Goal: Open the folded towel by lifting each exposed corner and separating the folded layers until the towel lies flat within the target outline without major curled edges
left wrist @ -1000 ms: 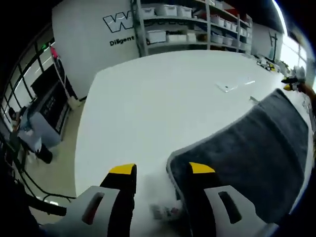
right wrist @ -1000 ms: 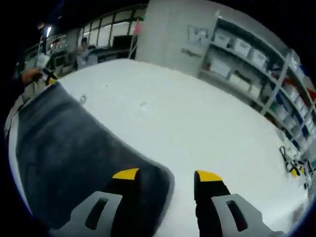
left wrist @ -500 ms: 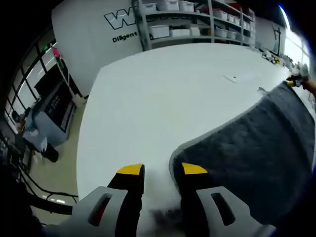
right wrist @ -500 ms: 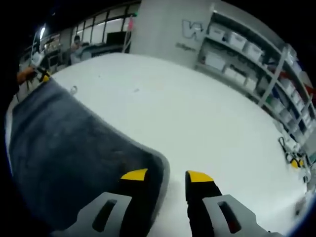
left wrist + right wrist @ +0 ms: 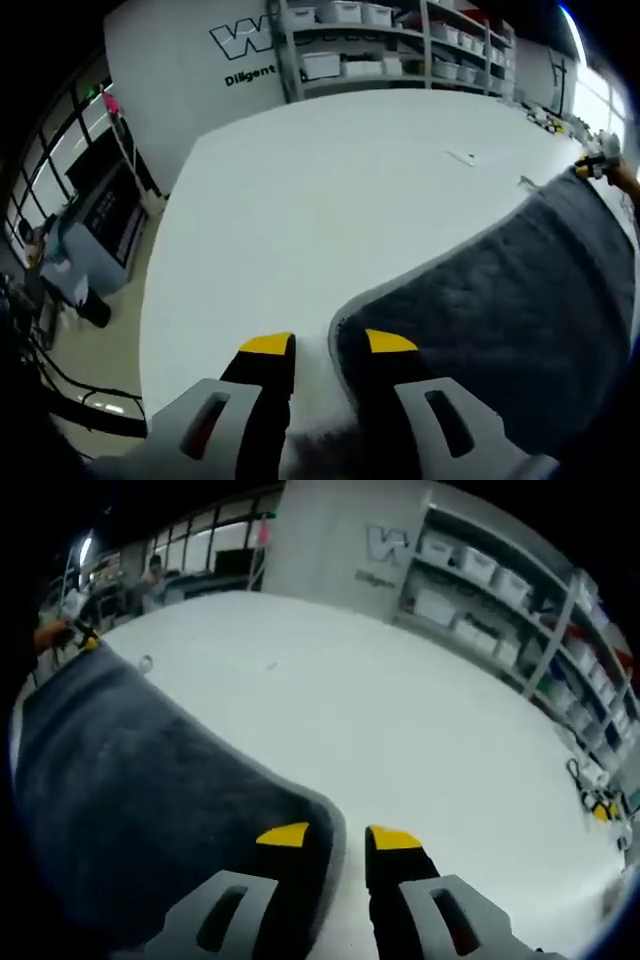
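Towel (image 5: 500,320) lies dark grey on the white worktop (image 5: 320,190); in the left gripper view, the left gripper (image 5: 317,345) pinches its near corner. In the right gripper view, the right gripper (image 5: 338,836) pinches the opposite corner. Next, likely, lifting both corners to part the layers.

wide open white table (image 5: 300,190) ahead of you, loads of room to swing either gripper. only clutter: small bits (image 5: 462,157) past towel (image 5: 520,300), scissors-like tools (image 5: 592,798) near far edge. shelving (image 5: 510,600) well clear behind table.
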